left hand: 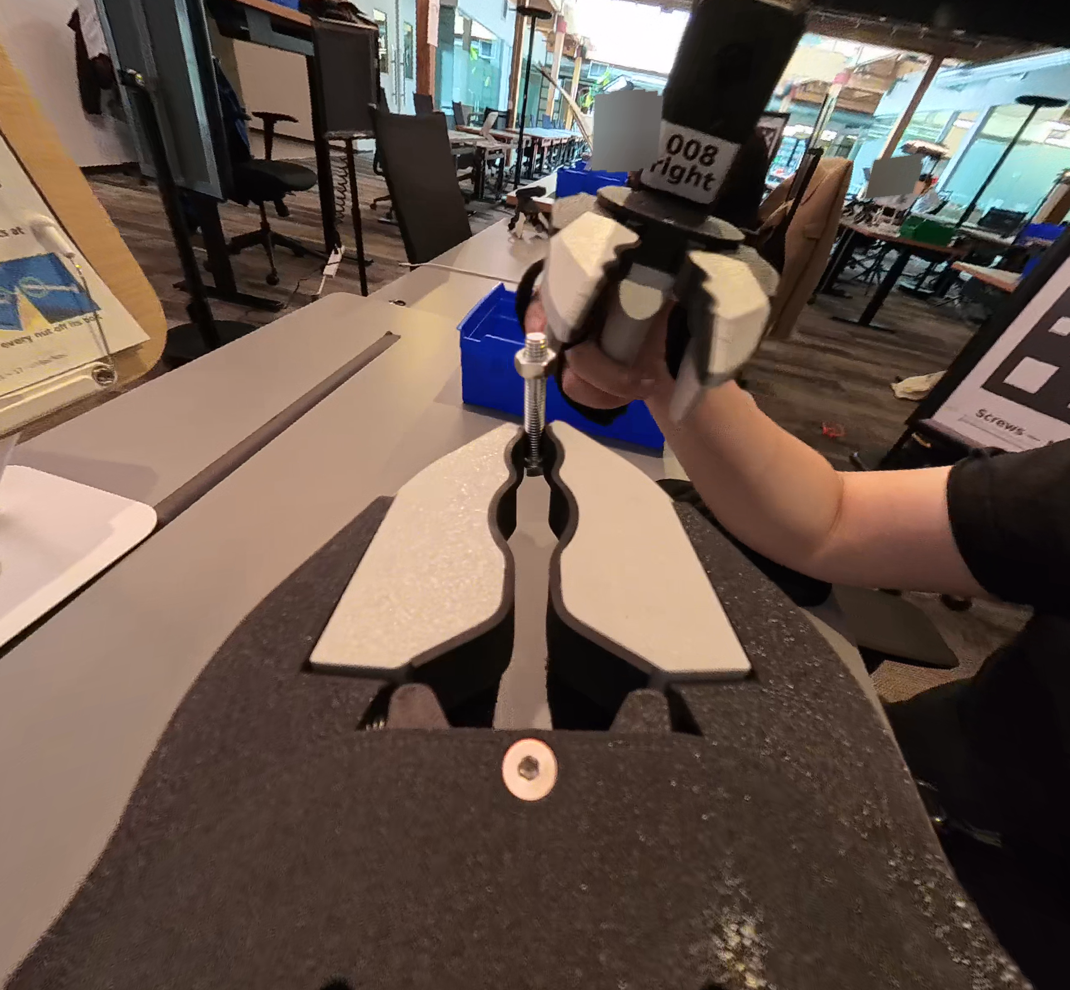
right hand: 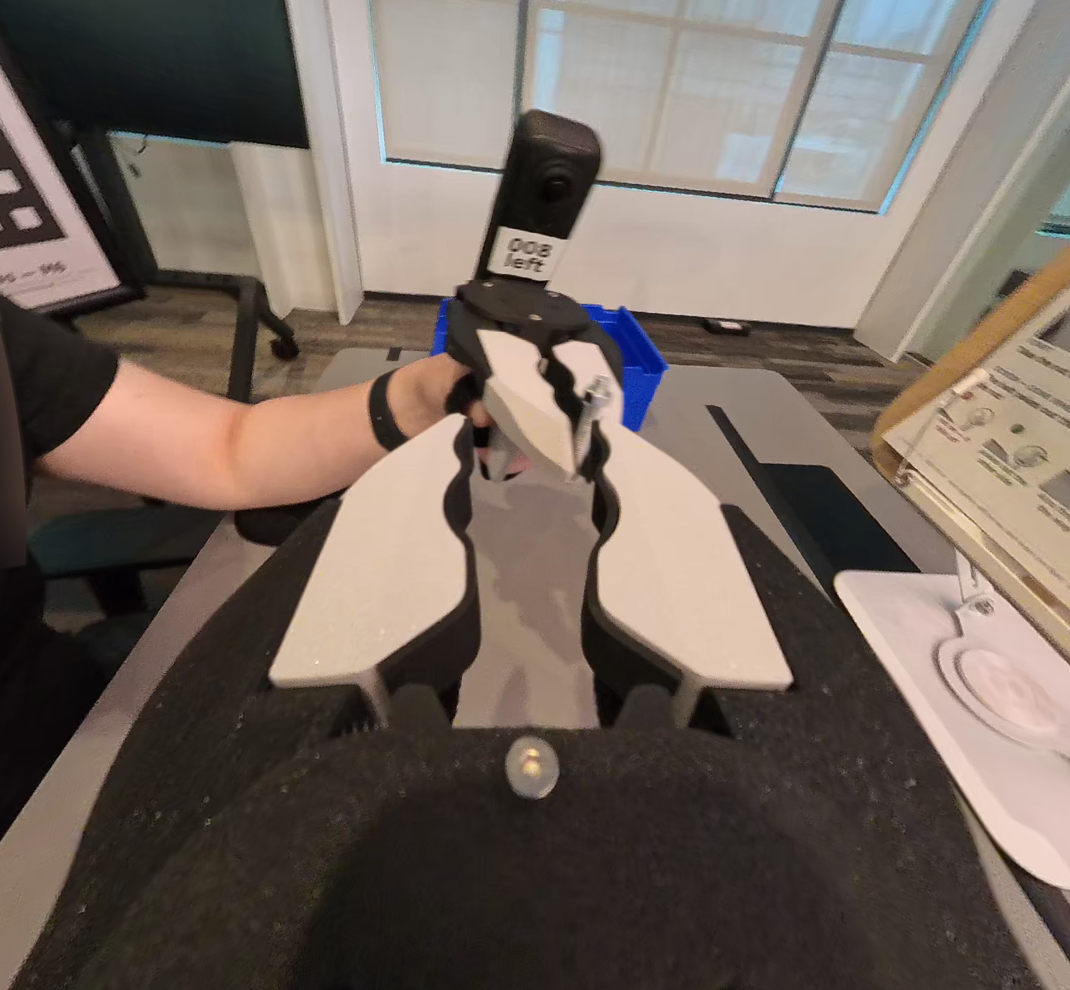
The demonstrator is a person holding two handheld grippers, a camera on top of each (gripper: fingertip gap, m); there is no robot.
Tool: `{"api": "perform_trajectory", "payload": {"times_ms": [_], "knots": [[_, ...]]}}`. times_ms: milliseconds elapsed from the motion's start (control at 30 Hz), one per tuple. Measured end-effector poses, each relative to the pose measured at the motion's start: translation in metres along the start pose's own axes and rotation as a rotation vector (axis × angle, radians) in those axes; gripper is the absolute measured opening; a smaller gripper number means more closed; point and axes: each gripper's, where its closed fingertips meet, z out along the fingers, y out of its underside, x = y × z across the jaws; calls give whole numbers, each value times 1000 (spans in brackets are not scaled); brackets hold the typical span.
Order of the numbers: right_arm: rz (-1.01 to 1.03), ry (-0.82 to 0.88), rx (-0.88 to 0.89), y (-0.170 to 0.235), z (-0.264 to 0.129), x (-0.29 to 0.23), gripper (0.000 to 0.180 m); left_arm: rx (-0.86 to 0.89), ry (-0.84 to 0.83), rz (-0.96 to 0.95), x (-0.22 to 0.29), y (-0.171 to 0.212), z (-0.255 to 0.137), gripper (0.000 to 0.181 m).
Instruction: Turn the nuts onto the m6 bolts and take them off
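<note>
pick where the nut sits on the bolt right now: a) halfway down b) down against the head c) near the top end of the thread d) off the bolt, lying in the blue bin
c: in the left wrist view the nut sits near the top of the bolt, whose lower end the left gripper clamps.

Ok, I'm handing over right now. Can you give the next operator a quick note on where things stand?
Left tool: shut on the lower end of the bolt, holding it upright above the table.
Right tool: open, close beside the bolt's top, gripping nothing.
Nut: threaded near the bolt's top, a little thread showing above it.
Blue bin: on the table behind.
Done: nut engaged on the thread; going on or coming off, cannot tell.
Left: probably close the right tool on the nut and turn.
</note>
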Motion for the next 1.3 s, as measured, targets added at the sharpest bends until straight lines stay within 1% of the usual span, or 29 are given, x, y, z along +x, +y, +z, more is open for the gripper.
{"api": "perform_trajectory", "payload": {"times_ms": [133, 233, 300, 433, 633, 733, 1000, 1067, 1167, 1233, 1300], "knots": [[125, 30, 12, 8, 3, 16, 26, -16, 15, 14, 5, 2, 3, 5], [198, -22, 54, 8, 8, 16, 20, -22, 20, 17, 8, 3, 5, 5], [222, -44, 64, 8, 9, 15, 20, -23, 21, 16, 8, 3, 5, 5], [218, -49, 54, 11, 13, 14, 13, -17, 23, 11, 7, 2, 4, 5], [226, -69, 48, 14, 19, 10, 10, -24, 28, 16, 9, 3, 5, 5], [233, -67, 56, 14, 20, 12, 5, -24, 31, 15, 9, 3, 5, 5], [249, -73, 78, 16, 19, 16, 5, -19, 24, 3, 7, 4, 6, 5], [256, -57, 94, 15, 17, 20, 5, -21, 14, -8, 5, 5, 6, 25], [271, -59, 106, 13, 11, 23, 5, -26, -11, -15, 0, 5, 5, 44], [265, -40, 108, 8, 1, 26, 5, -17, -20, -19, -2, 3, 1, 46], [255, 14, 92, -2, -16, 29, 5, -13, -21, -22, -4, 1, -4, 44]]}}
